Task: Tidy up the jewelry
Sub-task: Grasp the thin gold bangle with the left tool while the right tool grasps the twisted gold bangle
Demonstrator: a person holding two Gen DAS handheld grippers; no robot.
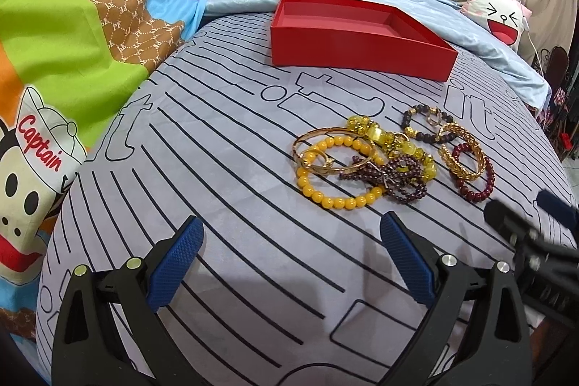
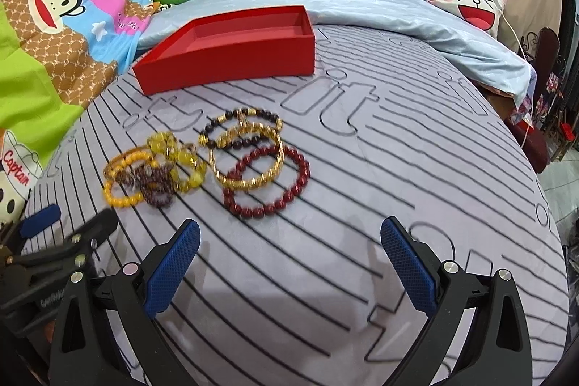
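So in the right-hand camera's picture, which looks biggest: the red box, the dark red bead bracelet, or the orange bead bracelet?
1. red box, though it lies farthest away.
2. dark red bead bracelet.
3. orange bead bracelet, blurred and partly covered by other jewelry, so its full size is unsure.

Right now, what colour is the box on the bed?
The box is red, inside and out. The left wrist view shows it best.
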